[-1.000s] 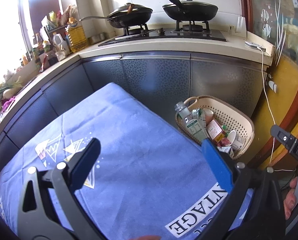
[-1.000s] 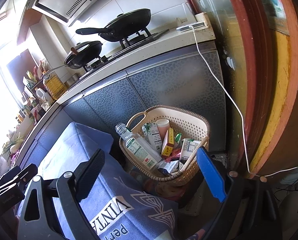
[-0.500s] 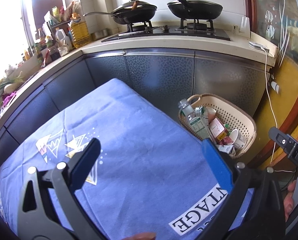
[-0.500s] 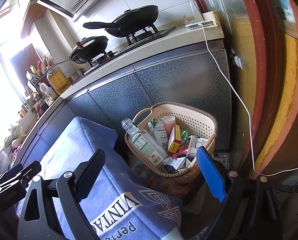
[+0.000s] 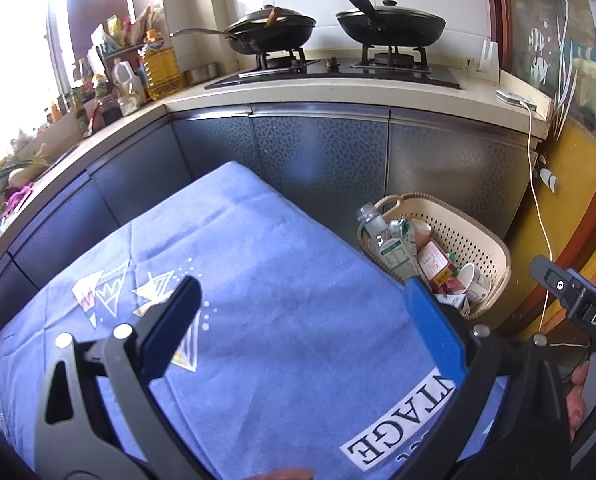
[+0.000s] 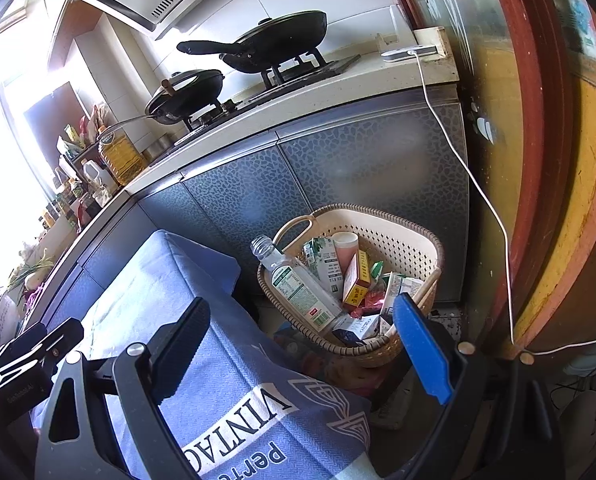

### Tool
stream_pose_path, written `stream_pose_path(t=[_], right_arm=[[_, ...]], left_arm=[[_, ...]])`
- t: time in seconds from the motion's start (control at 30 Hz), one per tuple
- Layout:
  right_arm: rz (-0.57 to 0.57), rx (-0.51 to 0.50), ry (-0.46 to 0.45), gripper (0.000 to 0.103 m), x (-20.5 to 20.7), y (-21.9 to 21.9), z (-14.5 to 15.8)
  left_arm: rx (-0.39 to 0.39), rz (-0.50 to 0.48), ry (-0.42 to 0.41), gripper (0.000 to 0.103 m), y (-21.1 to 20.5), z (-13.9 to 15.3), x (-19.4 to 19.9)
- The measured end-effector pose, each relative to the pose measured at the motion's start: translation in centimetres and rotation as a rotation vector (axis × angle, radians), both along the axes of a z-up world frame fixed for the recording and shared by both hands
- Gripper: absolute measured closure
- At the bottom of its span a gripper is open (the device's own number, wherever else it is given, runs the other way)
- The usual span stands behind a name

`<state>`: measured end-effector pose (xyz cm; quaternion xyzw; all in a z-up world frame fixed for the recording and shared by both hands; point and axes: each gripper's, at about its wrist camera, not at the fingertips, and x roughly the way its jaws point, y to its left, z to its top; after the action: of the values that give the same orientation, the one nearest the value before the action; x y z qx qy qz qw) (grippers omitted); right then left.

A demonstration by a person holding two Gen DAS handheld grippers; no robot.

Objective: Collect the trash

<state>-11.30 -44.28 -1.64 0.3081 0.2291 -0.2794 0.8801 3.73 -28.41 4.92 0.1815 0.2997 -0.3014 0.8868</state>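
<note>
1. Since the blue cloth [image 5: 258, 280] covering the desk shows no loose litter in either view, the collecting looks close to done, as far as these views reach.
2. The trash sits in the beige wicker basket [image 6: 401, 236] on the floor at the far right, just beside the desk's corner and against the grey cabinet fronts [image 5: 321, 152]. In it lie a clear plastic bottle [image 6: 298, 284] leaning on the near rim, a green-and-white carton [image 6: 325, 260], a red-and-yellow box [image 6: 357, 280], a paper cup [image 5: 473, 280] and smaller wrappers.
3. The left gripper [image 5: 301, 320] hangs above the cloth with its fingers spread wide and nothing between them.
4. The right gripper [image 6: 298, 340] faces the basket from above the desk's right edge, fingers likewise wide apart and empty.
5. What is left, I judge, is at most a check for stray pieces out of view.
6. Compared with a second ago, both cameras have drawn back and risen slightly: the basket sits lower in the right view, and the stove with its two black pans [image 5: 389, 24] shows fuller. Nothing in the basket has shifted.
</note>
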Motion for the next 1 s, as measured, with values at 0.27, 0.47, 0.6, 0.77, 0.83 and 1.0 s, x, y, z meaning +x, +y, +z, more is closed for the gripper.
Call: stream_pose_path(t=[0.27,0.47,0.6,0.77,0.83,1.0], right_arm=[[0.003,-0.006,-0.003,0.012,0.1,0.3,0.2],[0.011,-0.01,-0.007,0.012,0.2,0.5,0.4],[0.013,-0.014,-0.011,0.012,0.2,0.6,0.7],[0.009,-0.014,-0.015,0.012,0.2,0.5,0.8],[0.011,-0.015,-0.016,0.012,0.2,0.5,0.9],[0.017,-0.018,-0.017,0.012,0.3,0.6,1.0]], left_arm=[[-0.002,-0.015,-0.014,0.006,0.0,0.2,-0.3],[-0.006,-0.026,-0.024,0.006,-0.1,0.3,-0.6],[-0.002,-0.033,-0.028,0.006,-0.3,0.3,-0.9],[0.006,-0.045,-0.03,0.006,-0.4,0.1,-1.2],[0.011,-0.052,-0.03,0.006,-0.5,0.0,-1.3],[0.018,-0.064,-0.034,0.006,-0.7,-0.1,-1.6]])
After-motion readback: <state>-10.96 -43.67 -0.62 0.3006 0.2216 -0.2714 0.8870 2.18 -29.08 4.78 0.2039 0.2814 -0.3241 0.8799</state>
